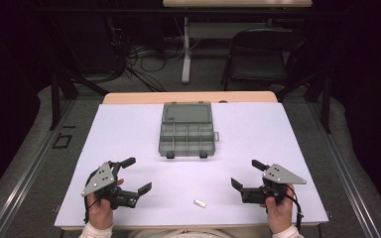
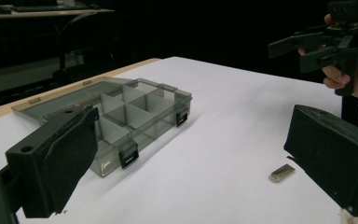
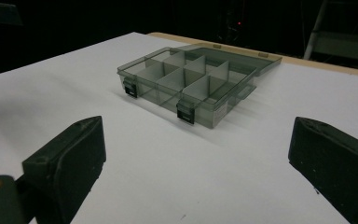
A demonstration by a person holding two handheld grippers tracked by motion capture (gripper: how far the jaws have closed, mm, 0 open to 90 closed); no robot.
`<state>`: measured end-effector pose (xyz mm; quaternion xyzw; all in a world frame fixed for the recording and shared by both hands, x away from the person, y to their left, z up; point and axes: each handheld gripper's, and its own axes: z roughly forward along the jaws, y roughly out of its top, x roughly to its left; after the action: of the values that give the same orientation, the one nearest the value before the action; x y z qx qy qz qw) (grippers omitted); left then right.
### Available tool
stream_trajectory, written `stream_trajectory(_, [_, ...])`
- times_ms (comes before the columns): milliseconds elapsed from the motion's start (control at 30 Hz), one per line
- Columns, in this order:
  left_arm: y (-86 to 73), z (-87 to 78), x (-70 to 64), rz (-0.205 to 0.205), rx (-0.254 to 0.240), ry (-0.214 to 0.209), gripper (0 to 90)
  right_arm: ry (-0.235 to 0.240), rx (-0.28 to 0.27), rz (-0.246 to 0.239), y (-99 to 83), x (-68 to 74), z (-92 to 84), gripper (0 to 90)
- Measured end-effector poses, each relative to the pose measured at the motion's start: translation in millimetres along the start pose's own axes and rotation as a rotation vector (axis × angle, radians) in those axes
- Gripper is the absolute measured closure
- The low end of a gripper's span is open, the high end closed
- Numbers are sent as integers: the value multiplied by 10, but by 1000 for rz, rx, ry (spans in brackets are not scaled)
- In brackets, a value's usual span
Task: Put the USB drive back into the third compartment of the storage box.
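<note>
The white surface [image 1: 129, 134] carries a smoky compartment box [image 1: 186, 131] with its lid open, lying at the far middle. Nearer me than the box, my left gripper [image 1: 140, 174] and right gripper [image 1: 246, 173] hover with jaws apart, empty. Between them, closer to my edge than the box, lies a small metal block [image 1: 199, 203].

A: What do the hands wear?
B: White sleeve cuffs.
A: And the tools?
B: The left gripper [image 1: 140, 175] and right gripper [image 1: 245, 173] are black, with a grey three-cornered plate with little holes.

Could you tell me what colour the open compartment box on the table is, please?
The compartment box is translucent smoky grey with black latches, clearest in the right gripper view.
</note>
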<state>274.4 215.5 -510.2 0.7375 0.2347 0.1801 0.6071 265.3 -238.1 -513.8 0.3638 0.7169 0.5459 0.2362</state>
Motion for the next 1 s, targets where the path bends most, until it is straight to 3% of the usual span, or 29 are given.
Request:
stream_trajectory(167, [-19,22,22,-19,28,-1,24,80,24,108,-25,-65,45,12])
stream_trajectory(200, [-19,22,22,-19,28,-1,24,80,24,108,-25,-65,45,12])
stream_trajectory(233, [-23,26,20,-21,33,3,22,112,28,146,-38,-102,65,0])
stream_trajectory(367, [-34,34,19,-26,43,-4,21,140,25,163,-21,-110,80,0])
stream_trajectory(467, [-37,37,19,-21,55,-2,21,129,41,136,-6,-84,87,0])
stream_trajectory(500, [-40,37,11,-26,57,-1,21,92,70,102,4,-31,120,0])
stream_trajectory(633, [-43,31,-4,-22,63,1,21,20,138,12,-2,96,182,10])
stream_trajectory(733, [-47,17,-22,-15,67,-5,21,-41,156,-41,-9,179,203,64])
stream_trajectory(1000, [-46,23,-40,-1,75,-17,21,7,144,-75,-8,278,209,195])
